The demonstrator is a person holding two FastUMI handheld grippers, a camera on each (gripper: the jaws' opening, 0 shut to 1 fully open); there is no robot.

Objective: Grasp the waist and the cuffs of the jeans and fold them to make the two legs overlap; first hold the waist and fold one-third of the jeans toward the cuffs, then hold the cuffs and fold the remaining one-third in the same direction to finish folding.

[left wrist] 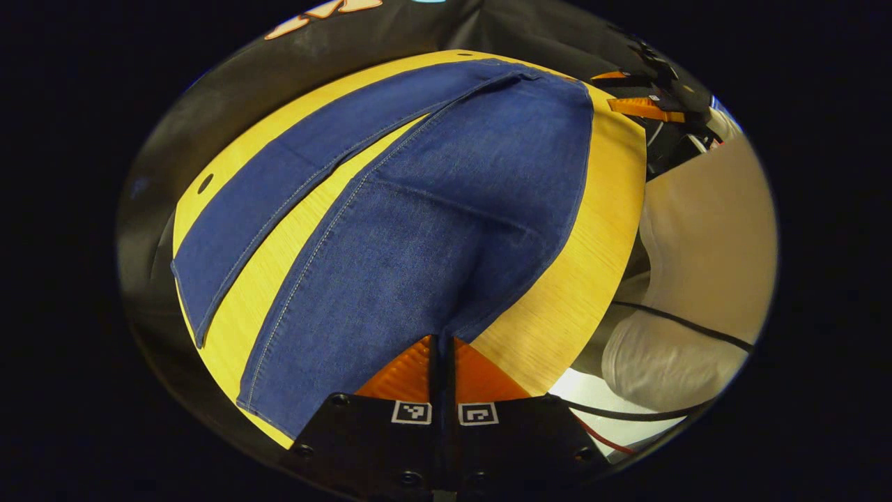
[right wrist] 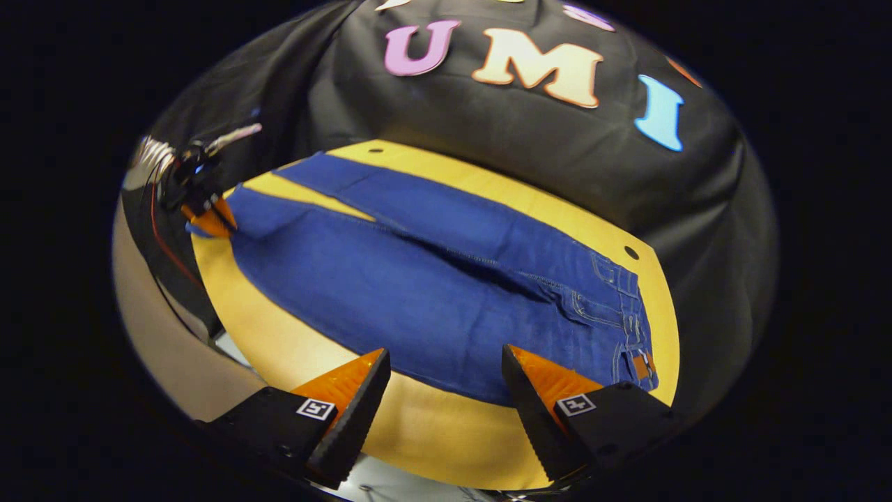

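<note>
Blue jeans (left wrist: 432, 209) lie flat on a yellow wooden table (left wrist: 578, 279), the two legs spread apart in a narrow V. My left gripper (left wrist: 440, 343) is shut on the near leg's cuff edge at the table's front. In the right gripper view the jeans (right wrist: 390, 286) run from the cuffs at far left to the waist (right wrist: 631, 328) at right. My right gripper (right wrist: 444, 352) stands open just above the near edge of the jeans by the hip, nothing between its fingers. The left gripper (right wrist: 207, 217) shows far left, pinching the cuff. The right gripper (left wrist: 644, 104) shows beyond the waist.
A person in light clothing (left wrist: 704, 244) stands close to the table's side, with black cables (left wrist: 669, 317) trailing there. Black cloth (right wrist: 529, 139) hangs right behind the table (right wrist: 432, 425). Small holes (right wrist: 631, 252) mark the tabletop near its rim.
</note>
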